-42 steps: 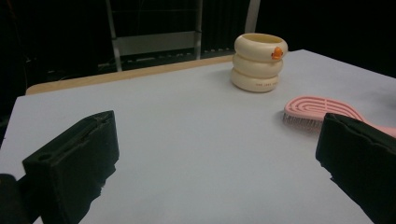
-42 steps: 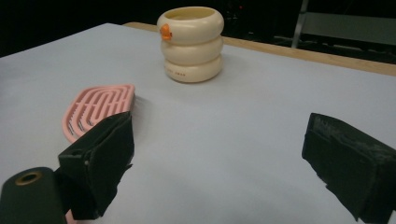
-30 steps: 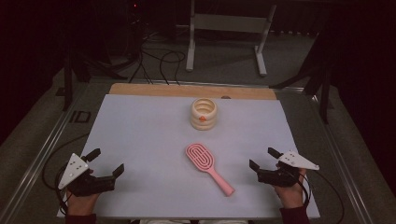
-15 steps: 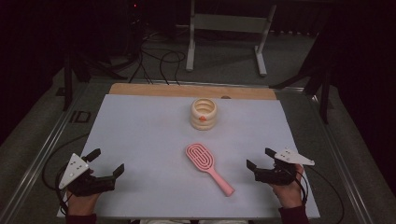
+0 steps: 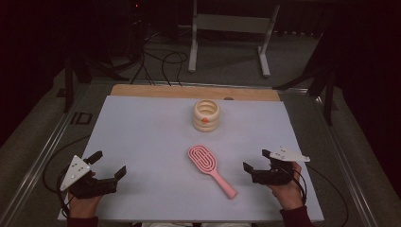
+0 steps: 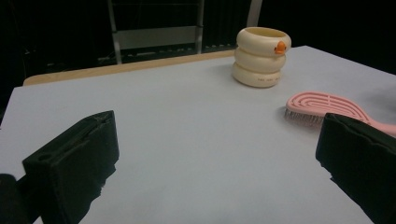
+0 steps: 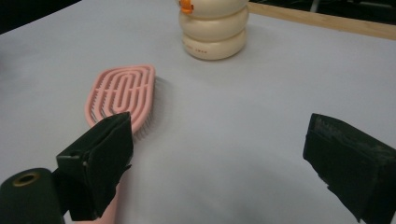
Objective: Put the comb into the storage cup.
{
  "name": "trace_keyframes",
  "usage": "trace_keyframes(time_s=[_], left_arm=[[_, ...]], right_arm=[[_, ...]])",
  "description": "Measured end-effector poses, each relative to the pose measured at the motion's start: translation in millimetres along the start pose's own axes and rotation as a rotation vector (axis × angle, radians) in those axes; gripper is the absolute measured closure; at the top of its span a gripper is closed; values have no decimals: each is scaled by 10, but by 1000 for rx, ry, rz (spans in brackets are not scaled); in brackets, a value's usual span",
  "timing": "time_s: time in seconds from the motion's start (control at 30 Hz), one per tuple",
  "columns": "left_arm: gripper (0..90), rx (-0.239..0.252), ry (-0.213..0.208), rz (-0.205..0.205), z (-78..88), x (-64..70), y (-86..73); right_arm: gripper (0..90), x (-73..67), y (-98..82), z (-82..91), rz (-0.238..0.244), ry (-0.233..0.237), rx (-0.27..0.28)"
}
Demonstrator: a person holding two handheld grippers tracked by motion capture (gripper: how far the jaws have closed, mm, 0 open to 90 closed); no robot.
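The right tongs (image 5: 259, 161) stand wide, holding nothing, just beside the handle end of the pink hairbrush (image 5: 210, 169). The left tongs (image 5: 109, 164) also gape empty, well apart from the hairbrush. It lies flat, bristles down, long axis diagonal: head toward the cream ringed cup (image 5: 206, 115), handle toward the near edge of the table (image 5: 142, 127).

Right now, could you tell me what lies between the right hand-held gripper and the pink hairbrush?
Nothing: in the high view, only bare white table separates the right hand-held gripper from the pink hairbrush, whose handle end points toward it.
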State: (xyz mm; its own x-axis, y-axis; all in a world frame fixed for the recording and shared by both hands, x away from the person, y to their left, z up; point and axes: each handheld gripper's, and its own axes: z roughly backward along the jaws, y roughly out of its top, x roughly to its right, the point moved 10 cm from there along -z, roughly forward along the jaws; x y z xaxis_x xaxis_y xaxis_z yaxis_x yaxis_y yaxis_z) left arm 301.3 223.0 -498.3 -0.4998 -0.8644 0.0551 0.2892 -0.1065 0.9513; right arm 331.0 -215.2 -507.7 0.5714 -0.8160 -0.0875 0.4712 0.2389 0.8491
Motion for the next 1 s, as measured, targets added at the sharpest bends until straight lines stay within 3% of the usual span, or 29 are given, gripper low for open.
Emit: trace_keyframes(time_s=[0.5,0.7,1.0], left_arm=[[1,-4,-1,7,7,-3,-2],[1,-2,1,6,7,-1,1],[1,-4,1,5,7,-2,-2]], right_arm=[[86,-230,194,-146,50,30,-93],[85,-331,211,-221,76,33,-150],[86,-409,235,-300,96,36,-192]])
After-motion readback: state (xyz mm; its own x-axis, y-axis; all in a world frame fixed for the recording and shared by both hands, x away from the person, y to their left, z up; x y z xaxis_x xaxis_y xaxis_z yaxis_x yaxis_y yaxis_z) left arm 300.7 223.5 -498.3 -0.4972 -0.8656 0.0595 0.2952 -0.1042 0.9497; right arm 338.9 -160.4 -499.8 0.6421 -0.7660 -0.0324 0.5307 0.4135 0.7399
